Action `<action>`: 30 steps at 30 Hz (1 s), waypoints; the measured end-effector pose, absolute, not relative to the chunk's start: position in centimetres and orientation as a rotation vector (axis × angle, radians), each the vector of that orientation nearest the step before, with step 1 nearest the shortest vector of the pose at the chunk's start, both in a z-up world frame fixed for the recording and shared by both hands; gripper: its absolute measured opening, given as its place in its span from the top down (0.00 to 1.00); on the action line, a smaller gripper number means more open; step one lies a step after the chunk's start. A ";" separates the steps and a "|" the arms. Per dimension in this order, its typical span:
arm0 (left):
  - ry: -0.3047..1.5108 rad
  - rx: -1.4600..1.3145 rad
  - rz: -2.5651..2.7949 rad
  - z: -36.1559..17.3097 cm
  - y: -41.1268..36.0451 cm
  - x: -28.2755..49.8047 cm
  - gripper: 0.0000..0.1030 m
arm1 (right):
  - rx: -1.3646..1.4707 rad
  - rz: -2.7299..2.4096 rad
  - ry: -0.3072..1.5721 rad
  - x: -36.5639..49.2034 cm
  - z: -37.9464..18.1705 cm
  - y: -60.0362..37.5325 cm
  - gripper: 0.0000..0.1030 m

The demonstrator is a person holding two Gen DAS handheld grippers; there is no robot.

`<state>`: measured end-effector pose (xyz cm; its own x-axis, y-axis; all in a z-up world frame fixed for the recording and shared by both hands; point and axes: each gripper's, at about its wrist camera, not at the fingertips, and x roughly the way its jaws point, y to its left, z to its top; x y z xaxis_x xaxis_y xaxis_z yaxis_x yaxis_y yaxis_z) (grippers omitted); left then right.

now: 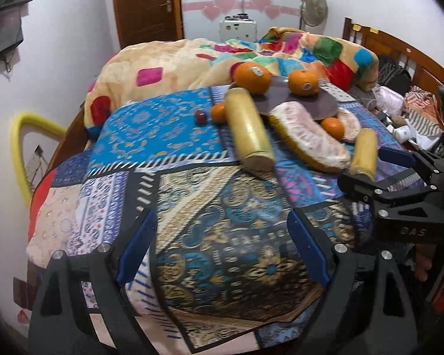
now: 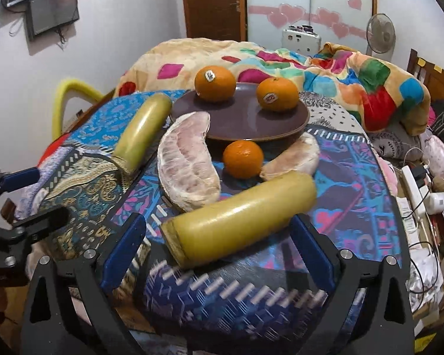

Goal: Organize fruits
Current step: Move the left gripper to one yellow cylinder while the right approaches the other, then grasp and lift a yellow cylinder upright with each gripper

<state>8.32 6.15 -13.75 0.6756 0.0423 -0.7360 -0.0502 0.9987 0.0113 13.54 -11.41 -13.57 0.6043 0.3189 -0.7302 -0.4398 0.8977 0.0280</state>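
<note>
Between my right gripper's (image 2: 219,254) wide, empty jaws lies a yellow-green stalk piece (image 2: 239,219), so I should centre before squeezing, left gripper (image 1: 219,254) idle, open.

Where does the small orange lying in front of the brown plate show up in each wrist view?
Left wrist: small orange right of centre, between the two pomelo pieces, below the plate.
Right wrist: small orange at centre, just below the plate rim.
Shared landmark: brown plate carrying two stickered oranges.
</note>
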 end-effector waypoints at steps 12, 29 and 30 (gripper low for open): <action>0.840 -0.044 -0.002 -14.6 5.1 11.4 0.13 | -0.095 0.493 0.802 12.5 -13.5 -15.9 0.20; 0.904 -0.070 -0.001 -16.0 4.3 17.2 0.43 | -0.041 0.447 0.828 14.8 -13.1 -20.7 0.38; 0.908 -0.073 -0.007 -16.0 4.5 17.4 0.45 | -0.040 0.458 0.840 15.2 -13.3 -20.5 0.39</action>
<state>17.35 4.51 -15.98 0.6153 -0.0374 -0.7874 -0.0246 0.9975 -0.0666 15.17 -20.46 -13.33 0.5762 0.3755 -0.7260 -0.4064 0.9023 0.1442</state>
